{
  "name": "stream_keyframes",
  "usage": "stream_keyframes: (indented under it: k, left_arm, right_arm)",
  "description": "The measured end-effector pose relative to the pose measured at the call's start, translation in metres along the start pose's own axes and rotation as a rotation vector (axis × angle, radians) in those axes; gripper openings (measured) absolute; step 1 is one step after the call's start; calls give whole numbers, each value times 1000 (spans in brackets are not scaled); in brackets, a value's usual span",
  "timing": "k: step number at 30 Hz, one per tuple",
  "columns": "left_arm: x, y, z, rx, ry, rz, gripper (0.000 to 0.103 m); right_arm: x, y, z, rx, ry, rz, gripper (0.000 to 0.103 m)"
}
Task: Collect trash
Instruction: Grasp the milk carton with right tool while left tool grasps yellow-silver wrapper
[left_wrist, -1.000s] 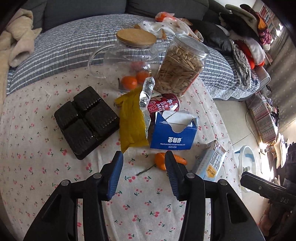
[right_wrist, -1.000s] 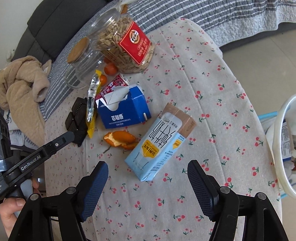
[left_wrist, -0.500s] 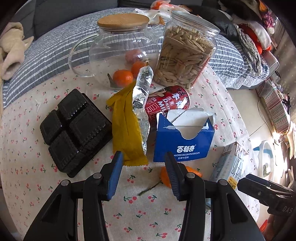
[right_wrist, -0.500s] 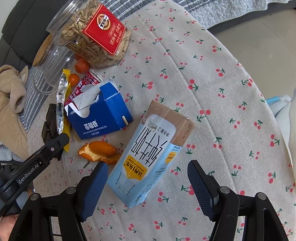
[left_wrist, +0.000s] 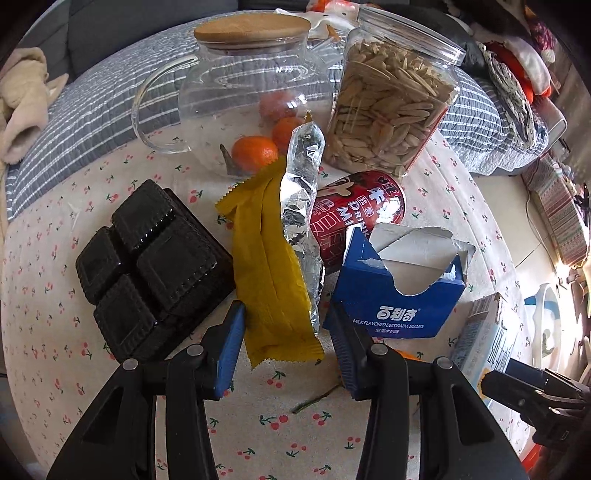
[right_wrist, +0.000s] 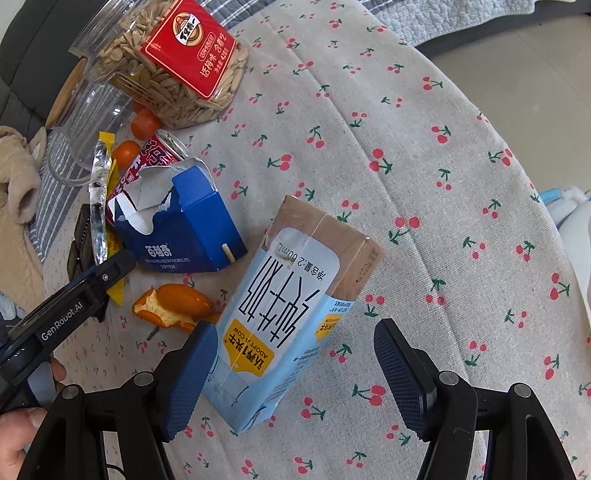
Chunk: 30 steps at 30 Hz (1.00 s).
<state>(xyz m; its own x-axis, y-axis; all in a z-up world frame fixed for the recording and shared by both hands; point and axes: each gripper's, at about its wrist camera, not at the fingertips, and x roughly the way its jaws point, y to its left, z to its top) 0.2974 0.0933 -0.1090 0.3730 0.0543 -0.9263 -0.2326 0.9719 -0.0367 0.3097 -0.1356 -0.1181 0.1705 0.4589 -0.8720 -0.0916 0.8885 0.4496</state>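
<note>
A yellow foil wrapper (left_wrist: 271, 266) lies on the cherry-print tablecloth, its lower end between the open fingers of my left gripper (left_wrist: 286, 347). A torn blue biscuit box (left_wrist: 400, 280) and a red drink can (left_wrist: 354, 218) lie just right of it. My right gripper (right_wrist: 295, 380) is open, and the near end of a light-blue milk carton (right_wrist: 291, 306) lies between its fingers. Orange peel (right_wrist: 173, 306) lies left of the carton. The wrapper (right_wrist: 99, 192), box (right_wrist: 184, 225) and can (right_wrist: 155, 158) also show in the right wrist view.
A black plastic tray (left_wrist: 147, 269) lies left of the wrapper. A glass jug (left_wrist: 251, 99) with a wooden lid, small oranges (left_wrist: 255, 153) and a jar of seeds (left_wrist: 391, 107) stand behind. A striped bed lies beyond the table; the floor is at right.
Both grippers have moved forward and lower. The left now brackets the wrapper's end; the right now brackets the milk carton's end. Both stay open.
</note>
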Motion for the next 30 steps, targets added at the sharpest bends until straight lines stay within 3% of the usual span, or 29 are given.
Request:
stream_keyframes:
  k: [1, 2, 14, 22, 27, 30]
  left_arm:
    - [0, 1, 0, -3, 1, -6, 31]
    - [-1, 2, 0, -10, 7, -9, 28]
    - [-20, 16, -8, -73, 25, -58, 11]
    - [-36, 5, -18, -66, 19, -97, 7]
    - [-49, 5, -21, -73, 12, -147, 6]
    - [-57, 7, -24, -85, 10, -167, 6]
  right_arm:
    - [3, 2, 0, -8, 4, -4, 70]
    - [5, 4, -1, -16, 11, 2, 63]
    - [-3, 28, -13, -149, 8, 12, 11]
    - [0, 26, -15, -152, 27, 11, 16]
    - [4, 12, -9, -102, 57, 52, 44]
    - [4, 6, -5, -57, 60, 100, 49]
